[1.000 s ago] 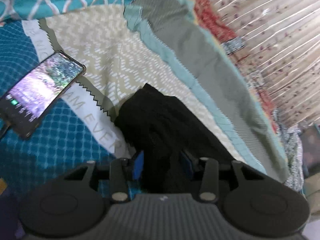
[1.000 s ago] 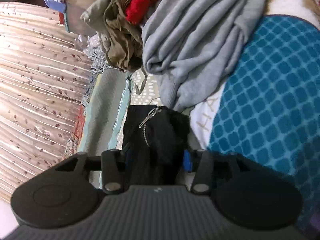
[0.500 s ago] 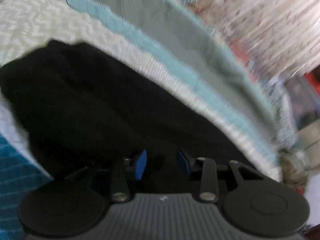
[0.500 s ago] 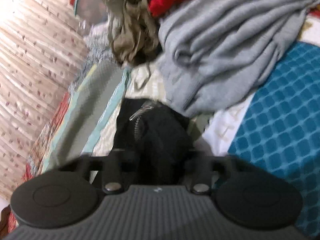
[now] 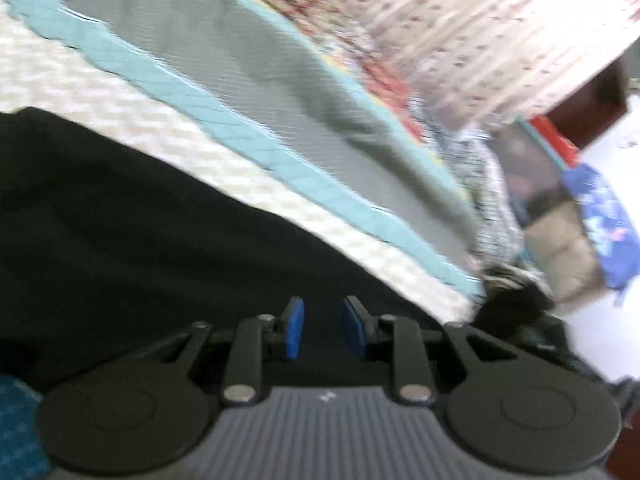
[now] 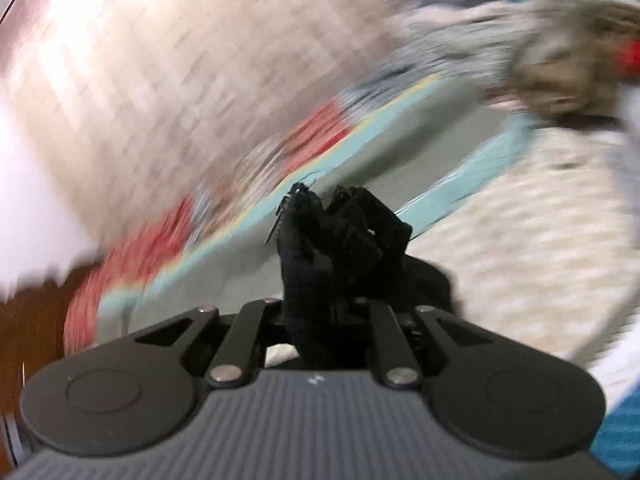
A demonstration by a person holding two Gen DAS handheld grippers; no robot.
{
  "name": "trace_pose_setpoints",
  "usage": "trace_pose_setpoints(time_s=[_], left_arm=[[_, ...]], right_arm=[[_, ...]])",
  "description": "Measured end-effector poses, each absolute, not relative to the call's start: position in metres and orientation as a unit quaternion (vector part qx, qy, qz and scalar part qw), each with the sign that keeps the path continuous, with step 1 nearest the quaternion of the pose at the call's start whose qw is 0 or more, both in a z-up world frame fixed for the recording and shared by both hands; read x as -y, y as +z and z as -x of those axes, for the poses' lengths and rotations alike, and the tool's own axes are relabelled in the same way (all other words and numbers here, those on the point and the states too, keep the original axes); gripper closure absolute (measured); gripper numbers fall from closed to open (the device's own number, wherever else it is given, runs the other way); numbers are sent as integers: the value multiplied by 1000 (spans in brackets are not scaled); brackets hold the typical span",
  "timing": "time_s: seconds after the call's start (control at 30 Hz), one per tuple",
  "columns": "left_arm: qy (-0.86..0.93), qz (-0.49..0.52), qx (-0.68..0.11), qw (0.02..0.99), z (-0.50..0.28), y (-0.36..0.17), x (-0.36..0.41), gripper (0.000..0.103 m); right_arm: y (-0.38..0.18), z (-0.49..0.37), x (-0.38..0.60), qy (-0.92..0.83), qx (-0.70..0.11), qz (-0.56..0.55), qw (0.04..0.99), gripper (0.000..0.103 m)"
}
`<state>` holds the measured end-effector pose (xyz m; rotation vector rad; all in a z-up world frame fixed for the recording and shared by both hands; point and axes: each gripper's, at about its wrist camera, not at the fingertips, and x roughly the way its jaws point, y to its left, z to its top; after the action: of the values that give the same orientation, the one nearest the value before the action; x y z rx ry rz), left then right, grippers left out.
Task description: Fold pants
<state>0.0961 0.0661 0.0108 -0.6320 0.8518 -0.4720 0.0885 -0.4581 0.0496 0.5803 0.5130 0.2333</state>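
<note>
Blur smears the right view; right gripper point(image 6: 324, 312) jaws clamp bunched pants point(image 6: 340, 236); left gripper point(image 5: 322, 330) jaws apart.

a home bedroom: patterned bedspread point(image 5: 192, 76), curtain point(image 5: 500, 32)

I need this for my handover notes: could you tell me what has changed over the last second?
The left gripper has let go of the black pants; its blue pads now stand apart. The right gripper swung left, still clamped on the bunched pants. The pants remain on the bedspread.

Bright daylight glare at the edges — right wrist view heavily motion-blurred.
</note>
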Motion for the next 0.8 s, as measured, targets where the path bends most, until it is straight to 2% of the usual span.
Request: trace_pose_setpoints(time_s=[0.07,0.13,0.23,0.27,0.3,0.33,0.37,0.4,0.5,0.57,0.63,0.7,0.73,0.77,0.8], left_arm=[[-235,302,-408,829,-102,8,-61,73],[-234,300,-424,822,-104,-1,-54,73],[-231,302,-449,808,-106,-19,-47,73],[-229,302,-460,803,-106,-25,-45,73],[-228,301,-467,800,-106,-29,-44,73],[-229,299,-469,799,-106,-31,-41,73],[-231,295,-472,798,-108,-32,-38,73],[-235,294,-472,797,-107,-32,-34,73],[-250,295,-469,794,-117,-30,-21,71],[-263,294,-469,790,-125,-27,-6,64],[-273,284,-471,789,-129,-26,10,58],[-279,264,-476,791,-133,-28,28,56],[-279,246,-479,795,-134,-31,38,58],[-273,218,-476,807,-134,-33,46,68],[-263,172,-467,826,-132,-35,55,77]], right_arm=[[41,-97,411,148,-279,-225,922,89],[18,-112,369,167,-332,-184,910,87],[-32,-129,315,190,-414,-61,888,78],[-39,-125,309,199,-399,-33,894,76],[-33,-119,311,210,-381,-33,900,62],[-27,-119,315,224,-386,-48,894,39],[-21,-120,321,241,-394,-68,884,28],[-13,-118,330,257,-392,-87,879,22],[9,-97,365,256,-353,-120,892,24],[15,-84,399,225,-332,-169,900,26],[10,-75,430,179,-325,-210,905,45],[0,-76,457,135,-330,-239,903,57],[-7,-77,465,118,-342,-248,899,62],[-17,-83,472,103,-359,-256,892,64],[-29,-88,472,94,-377,-259,884,71]])
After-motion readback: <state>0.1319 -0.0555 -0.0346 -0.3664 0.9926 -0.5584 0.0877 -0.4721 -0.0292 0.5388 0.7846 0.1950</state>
